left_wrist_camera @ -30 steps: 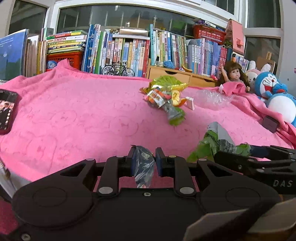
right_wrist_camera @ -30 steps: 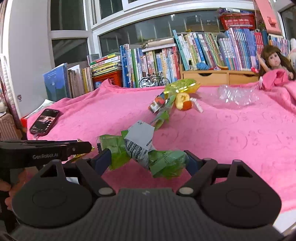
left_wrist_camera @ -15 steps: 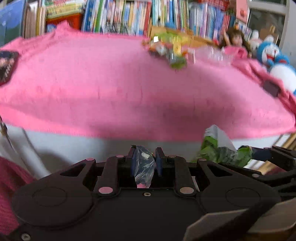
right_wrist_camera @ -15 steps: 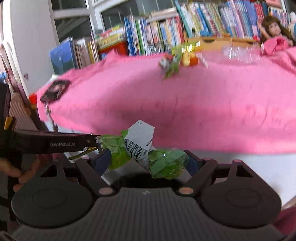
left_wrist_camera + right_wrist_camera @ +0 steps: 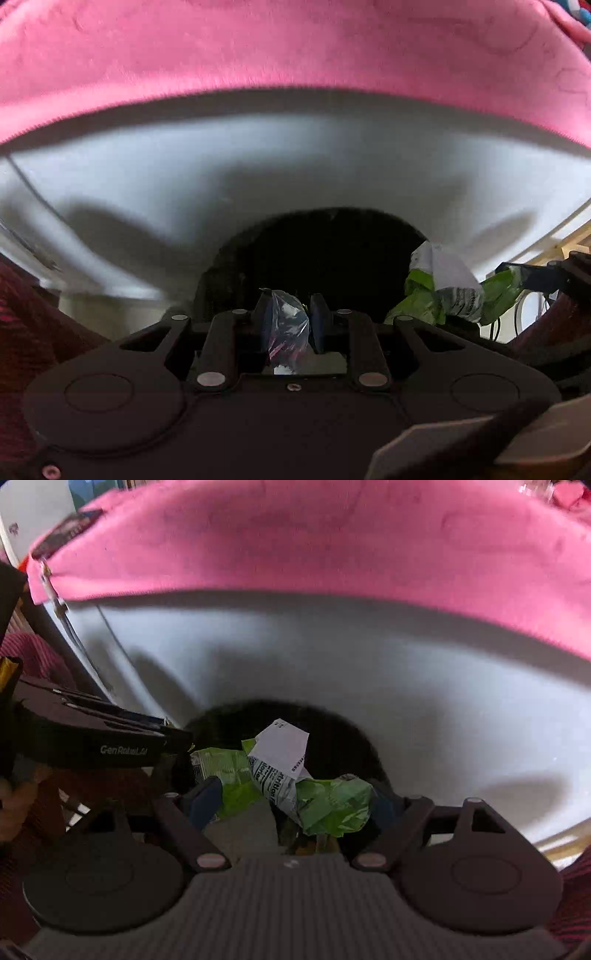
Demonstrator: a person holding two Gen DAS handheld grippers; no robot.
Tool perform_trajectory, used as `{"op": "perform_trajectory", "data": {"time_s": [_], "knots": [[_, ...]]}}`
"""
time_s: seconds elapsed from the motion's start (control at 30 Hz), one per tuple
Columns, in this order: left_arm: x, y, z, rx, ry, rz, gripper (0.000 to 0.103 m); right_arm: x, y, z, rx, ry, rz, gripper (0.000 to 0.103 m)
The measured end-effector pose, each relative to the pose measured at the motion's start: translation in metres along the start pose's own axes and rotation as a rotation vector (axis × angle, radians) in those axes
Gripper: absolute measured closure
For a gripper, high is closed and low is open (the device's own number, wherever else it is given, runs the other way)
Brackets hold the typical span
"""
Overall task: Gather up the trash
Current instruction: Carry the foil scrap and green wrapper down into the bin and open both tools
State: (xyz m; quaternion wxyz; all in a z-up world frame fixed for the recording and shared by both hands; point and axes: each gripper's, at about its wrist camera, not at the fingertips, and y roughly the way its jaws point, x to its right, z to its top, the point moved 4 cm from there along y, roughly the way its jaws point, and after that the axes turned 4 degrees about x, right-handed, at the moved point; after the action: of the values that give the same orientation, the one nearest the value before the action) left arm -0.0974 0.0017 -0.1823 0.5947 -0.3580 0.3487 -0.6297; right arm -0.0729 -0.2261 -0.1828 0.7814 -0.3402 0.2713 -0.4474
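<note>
We see the pink blanket hanging over a white panel, top of both views. Below it, a dark round opening, maybe a bin, can't tell. Our right gripper is clamped on a crumpled green-and-white wrapper, held in the air in front of that opening; print reads "Nutrition", rest illegible. Our left gripper is pinched tight on a small clear plastic scrap, also in front of the opening. In the right view the left gripper's side reads "GenRobot.AI". Phone on the blanket edge, blurred.
</note>
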Motion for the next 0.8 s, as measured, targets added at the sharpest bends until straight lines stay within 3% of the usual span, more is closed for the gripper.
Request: {"op": "perform_trajectory", "data": {"time_s": [0.47,0.8], "knots": [[0.0,0.032,-0.011,-0.14,-0.058,-0.026,0.082,-0.003,0.021,-0.006,-0.053,-0.001,-0.002,0.017],[0.0,0.039,-0.018,-0.164,-0.069,-0.027,0.081,-0.004,0.025,-0.006,-0.063,-0.006,0.003,0.016]]}}
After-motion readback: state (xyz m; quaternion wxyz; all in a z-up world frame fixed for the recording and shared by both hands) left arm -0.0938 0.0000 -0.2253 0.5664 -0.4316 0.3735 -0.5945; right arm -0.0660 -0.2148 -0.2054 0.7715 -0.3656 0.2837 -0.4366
